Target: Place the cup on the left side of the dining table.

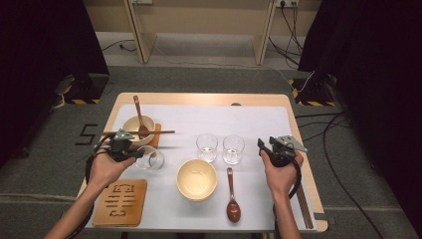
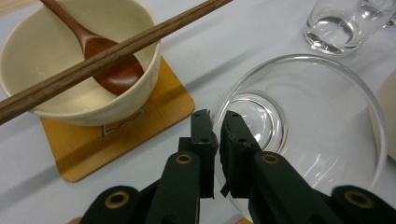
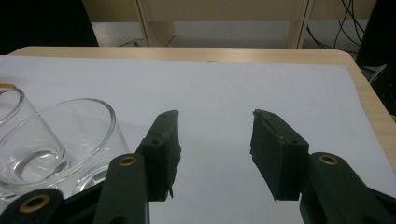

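Glass (image 2: 308,135): clear tumbler, tilted toward the left gripper's camera; its near rim passes between the jaws, its base lies just ahead of the tips. In the high view it sits just right of the gripper, over the white mat (image 1: 249,129).
Left gripper (image 2: 215,122): jaws nearly closed, pinching the glass wall, one pad inside and one outside.
Right gripper (image 3: 215,140): jaws wide apart, nothing between them; bare mat ahead, two upright glasses (image 3: 51,144) off to its left.
Step in hand: judged to be carrying the gripped glass across the mat, probably to a place setting.
Next move: calls for a steady pinch on the thin rim, then righting the glass before lowering it; slip risk is judged high on smooth glass.
Surroundings: ahead-left of the left gripper, bowl (image 2: 79,60) on a wooden coaster (image 2: 126,135), with spoon (image 2: 102,56) inside and chopsticks (image 2: 112,51) across its rim.
Writing: no brand or label legible; the coaster near the left hand (image 1: 121,201) bears a cut-out pattern, unreadable.
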### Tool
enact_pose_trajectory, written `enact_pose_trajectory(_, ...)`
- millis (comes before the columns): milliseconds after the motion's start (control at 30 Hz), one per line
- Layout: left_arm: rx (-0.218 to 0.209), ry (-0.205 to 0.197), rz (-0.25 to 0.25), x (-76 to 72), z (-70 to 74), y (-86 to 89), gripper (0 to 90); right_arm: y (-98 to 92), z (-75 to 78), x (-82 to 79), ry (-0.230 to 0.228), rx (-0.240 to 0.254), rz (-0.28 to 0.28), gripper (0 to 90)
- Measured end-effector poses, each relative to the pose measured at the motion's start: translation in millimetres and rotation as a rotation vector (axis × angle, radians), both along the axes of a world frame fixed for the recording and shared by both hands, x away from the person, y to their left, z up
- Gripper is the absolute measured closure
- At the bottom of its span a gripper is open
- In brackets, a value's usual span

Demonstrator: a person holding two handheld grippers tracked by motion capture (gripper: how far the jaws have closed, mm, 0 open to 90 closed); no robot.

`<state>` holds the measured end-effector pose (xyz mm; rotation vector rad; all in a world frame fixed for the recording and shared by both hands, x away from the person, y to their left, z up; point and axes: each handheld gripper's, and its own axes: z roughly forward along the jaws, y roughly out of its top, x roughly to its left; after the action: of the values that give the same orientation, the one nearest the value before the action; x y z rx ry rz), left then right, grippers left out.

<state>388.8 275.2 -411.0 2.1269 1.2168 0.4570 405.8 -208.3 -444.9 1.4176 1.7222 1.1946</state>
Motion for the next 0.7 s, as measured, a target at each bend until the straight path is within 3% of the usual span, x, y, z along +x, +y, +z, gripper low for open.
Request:
enact_pose_trajectory(433, 0.008, 0.045, 0.027, 0.9, -15.0, 11.7, 83.7, -0.6, 0.5, -0.3, -0.001, -0.001, -0.002, 52.1)
enact_pose_trajectory(700, 0.016, 0.058, 0.027, 4.1, -13.7, 10.3, 83.7, -0.2, 0.6, -0.2, -0.003, -0.003, -0.001, 52.0)
